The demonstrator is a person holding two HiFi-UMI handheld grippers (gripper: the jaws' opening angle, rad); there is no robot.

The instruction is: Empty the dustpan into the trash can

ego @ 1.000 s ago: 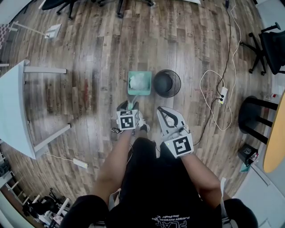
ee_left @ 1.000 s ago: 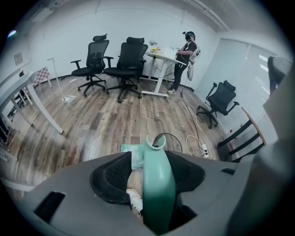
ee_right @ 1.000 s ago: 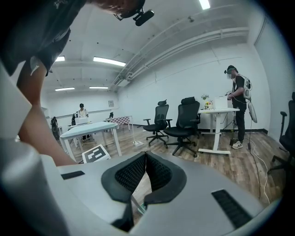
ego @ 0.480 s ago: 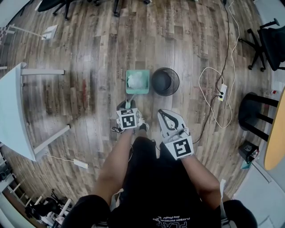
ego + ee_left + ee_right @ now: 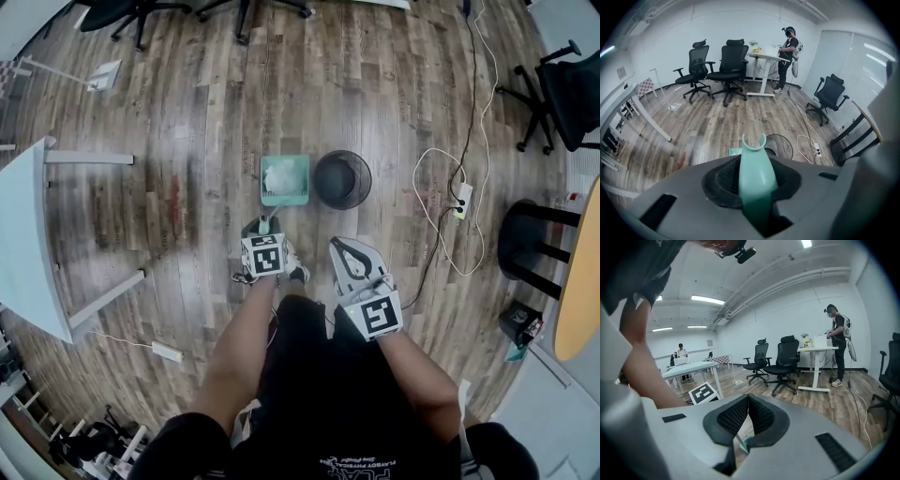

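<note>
the dustpan (image 5: pixel 284 178) sits flat on the wood plank floor (image 5: pixel 178 141), just left of the trash can (image 5: pixel 341 178) and close enough that they nearly touch. its handle (image 5: pixel 757 173) runs back toward the near side, at the person's feet.

the left gripper (image 5: pixel 266 227) has just been closing its jaws and now pinches that handle between the ribbed black pads. the right gripper (image 5: pixel 748 400) is pressed together with nothing in it, hanging off to the right.

the pan looks like mint green moulded plastic, thin and stiff, so probably really light. the handle is a smooth u-shaped channel with a notched tip, so i'd guess it could twist or slip in the pads. the middle of the handle, where the grip is now, seems like the right spot: enough leverage to tip it without the pan swinging.

there's white stuff in the pan (image 5: pixel 278 173), maybe crumpled paper or plastic, it's too small to tell. it looks fluffy and loose, so it'll likely slide off early if the pan tilts before it's over the rim.

the can is round, dark wire mesh and looks light too, so a bump could knock it over.
</note>
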